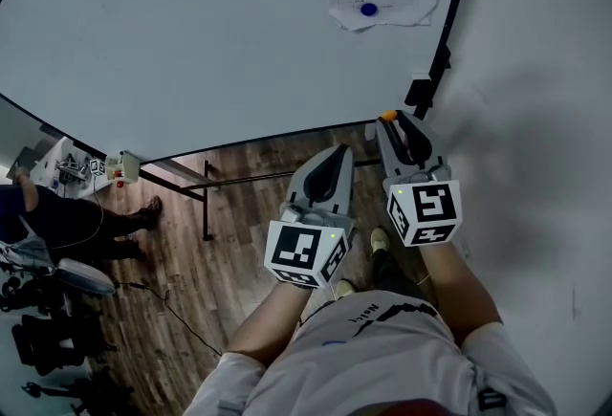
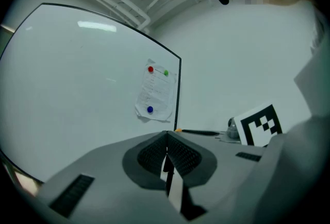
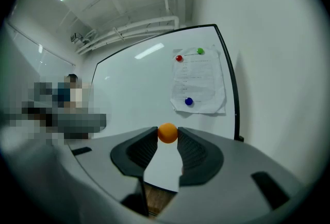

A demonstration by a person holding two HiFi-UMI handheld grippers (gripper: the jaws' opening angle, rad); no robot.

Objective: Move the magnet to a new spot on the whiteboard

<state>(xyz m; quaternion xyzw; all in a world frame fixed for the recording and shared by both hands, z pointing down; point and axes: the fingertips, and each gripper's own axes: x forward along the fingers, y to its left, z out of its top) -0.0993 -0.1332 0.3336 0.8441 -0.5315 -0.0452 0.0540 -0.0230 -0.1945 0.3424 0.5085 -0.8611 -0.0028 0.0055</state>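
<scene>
A small orange ball magnet [image 3: 167, 133] sits pinched between the tips of my right gripper [image 3: 167, 135], shut on it and held off the whiteboard [image 3: 134, 94]. In the head view the same magnet [image 1: 389, 116] shows at the right gripper [image 1: 390, 119] tip, just below the whiteboard [image 1: 191, 41] and near its lower right corner. My left gripper [image 1: 339, 152] hangs beside it, jaws shut with nothing between them [image 2: 166, 134]. A sheet of paper [image 3: 198, 84] is pinned to the board by a red magnet [image 3: 179, 58], a green magnet [image 3: 200, 51] and a blue magnet [image 3: 188, 101].
The board's black frame [image 1: 449, 32] runs along its right edge, with a white wall [image 1: 535, 70] beyond. Its stand legs [image 1: 196, 185] rest on the wooden floor. A person [image 1: 67, 218] stands at the left near dark equipment [image 1: 48, 338].
</scene>
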